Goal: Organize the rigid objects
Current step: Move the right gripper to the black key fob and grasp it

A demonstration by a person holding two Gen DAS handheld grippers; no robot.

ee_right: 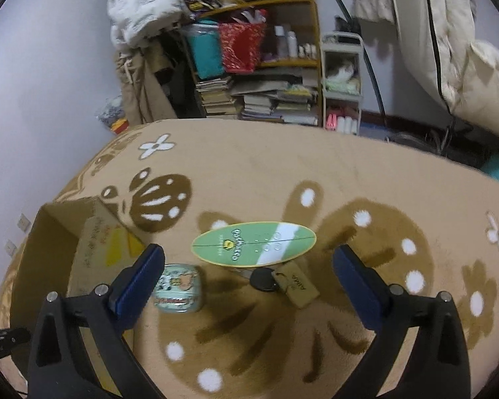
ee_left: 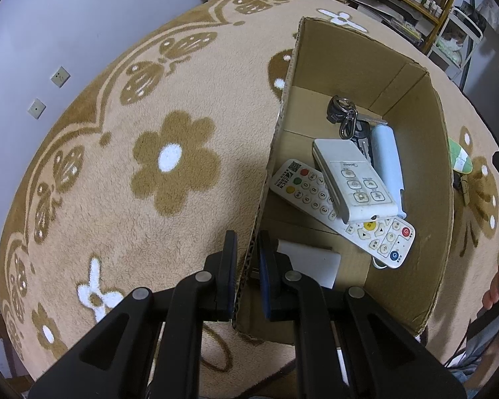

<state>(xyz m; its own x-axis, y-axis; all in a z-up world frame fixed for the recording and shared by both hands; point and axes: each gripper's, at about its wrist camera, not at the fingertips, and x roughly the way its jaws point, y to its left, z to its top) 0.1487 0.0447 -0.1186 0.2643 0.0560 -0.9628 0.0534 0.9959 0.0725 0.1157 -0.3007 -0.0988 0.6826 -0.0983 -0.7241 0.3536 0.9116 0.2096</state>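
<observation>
My left gripper (ee_left: 246, 266) is pinched narrow on the near wall of the cardboard box (ee_left: 366, 76), one finger outside and one inside, low in the centre of the left wrist view. My right gripper (ee_right: 249, 272) stands spread wide with nothing between its blue pads (ee_right: 139, 276), at the bottom of the right wrist view.

Inside the box, right of centre in the left view, a long white remote (ee_left: 349, 212) lies flat, and a smaller cream remote (ee_left: 352, 179) rests across it. Beside that is a pale blue tube (ee_left: 387, 159), and a bunch of keys (ee_left: 344, 116) sits toward the far corner. A white card (ee_left: 311, 261) lies on the box floor just past my inner finger.

In the right view, on the flowered tan blanket (ee_right: 282, 173), a green and white oval board (ee_right: 253, 244) lies at mid-frame between my open fingers. Just below it sit a black round fob (ee_right: 262, 279) touching a tan tag (ee_right: 299, 282), and to the lower left a small pale green tin (ee_right: 178, 289), near my left-hand pad. The box fills the left edge
</observation>
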